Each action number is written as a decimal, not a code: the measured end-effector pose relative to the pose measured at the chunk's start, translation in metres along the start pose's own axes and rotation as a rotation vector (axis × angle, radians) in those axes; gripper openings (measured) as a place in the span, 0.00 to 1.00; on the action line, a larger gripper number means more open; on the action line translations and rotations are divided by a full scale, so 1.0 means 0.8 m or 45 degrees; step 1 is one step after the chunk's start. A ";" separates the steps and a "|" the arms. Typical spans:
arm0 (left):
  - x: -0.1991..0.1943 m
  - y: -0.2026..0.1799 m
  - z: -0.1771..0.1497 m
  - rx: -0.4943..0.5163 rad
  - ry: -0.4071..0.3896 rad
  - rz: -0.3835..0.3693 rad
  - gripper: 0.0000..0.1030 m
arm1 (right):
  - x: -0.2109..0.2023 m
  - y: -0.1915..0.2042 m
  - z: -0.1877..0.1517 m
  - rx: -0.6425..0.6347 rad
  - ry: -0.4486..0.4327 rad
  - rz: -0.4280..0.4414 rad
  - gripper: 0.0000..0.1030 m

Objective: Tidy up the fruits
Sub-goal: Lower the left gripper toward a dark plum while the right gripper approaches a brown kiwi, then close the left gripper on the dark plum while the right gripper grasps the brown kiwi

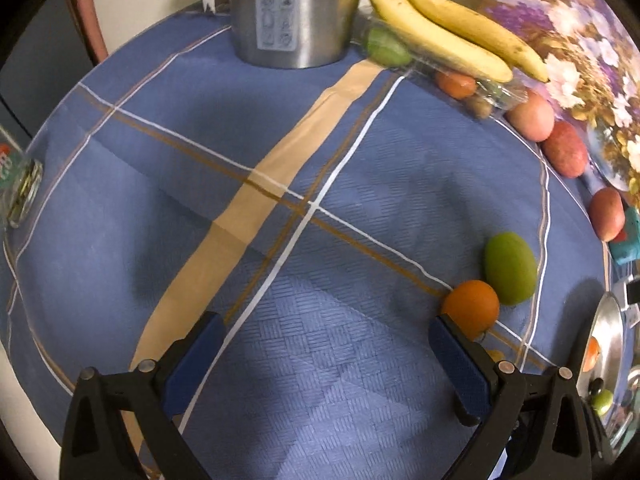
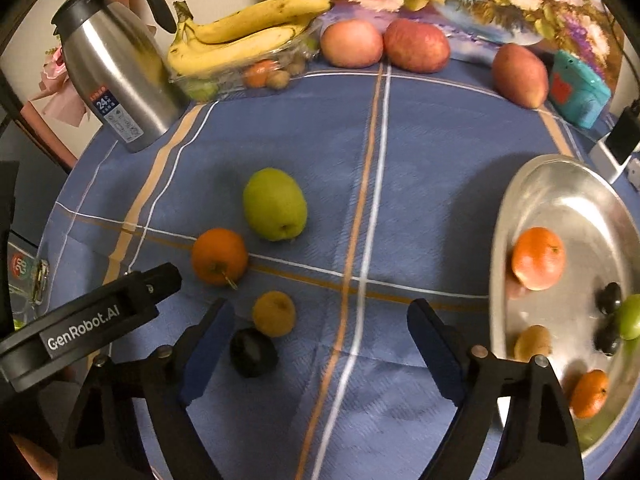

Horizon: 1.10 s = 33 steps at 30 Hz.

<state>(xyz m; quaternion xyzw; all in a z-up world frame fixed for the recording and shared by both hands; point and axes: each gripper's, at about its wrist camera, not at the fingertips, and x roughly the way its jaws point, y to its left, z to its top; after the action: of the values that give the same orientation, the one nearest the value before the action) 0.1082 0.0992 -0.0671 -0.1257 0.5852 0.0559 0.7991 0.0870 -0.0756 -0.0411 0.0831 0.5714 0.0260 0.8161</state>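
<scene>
My right gripper [image 2: 320, 308] hangs open over the blue checked tablecloth [image 2: 400, 160]. A small yellow fruit [image 2: 274, 314] and a dark round fruit [image 2: 253, 354] lie just inside its left finger, untouched by the pads. Beyond them sit an orange [image 2: 219, 256] and a green apple [image 2: 275, 204]. A steel bowl [image 2: 560, 192] at the right holds two oranges, dark fruits, a green fruit and a brown one. My left gripper [image 1: 326, 324] is open over bare cloth, with the orange [image 1: 472, 308] just past its right fingertip and the green apple [image 1: 510, 268] behind it.
At the back stand a steel thermos jug [image 2: 116, 76], a clear tray [image 2: 240, 76] with bananas [image 2: 240, 36] and small fruits, three red apples [image 2: 416, 44] and a teal box [image 2: 580, 88]. A floral picture leans behind them. A glass jar [image 1: 24, 188] lies at the table's left edge.
</scene>
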 end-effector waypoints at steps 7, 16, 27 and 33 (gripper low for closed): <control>0.001 0.009 0.000 -0.061 0.001 -0.060 0.99 | 0.004 0.011 0.003 -0.032 0.004 0.041 0.55; -0.002 0.012 0.002 -0.103 0.008 -0.135 0.95 | 0.009 0.014 0.003 -0.022 0.023 0.089 0.30; -0.005 0.001 0.005 -0.092 0.017 -0.179 0.91 | -0.001 0.010 0.001 -0.011 0.020 0.116 0.23; -0.012 -0.004 0.003 -0.089 0.027 -0.215 0.88 | -0.018 -0.005 -0.002 0.033 0.021 0.104 0.23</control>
<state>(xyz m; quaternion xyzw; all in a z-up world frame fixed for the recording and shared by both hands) 0.1080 0.0971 -0.0566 -0.2031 0.5788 0.0073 0.7898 0.0806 -0.0815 -0.0292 0.1167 0.5744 0.0524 0.8085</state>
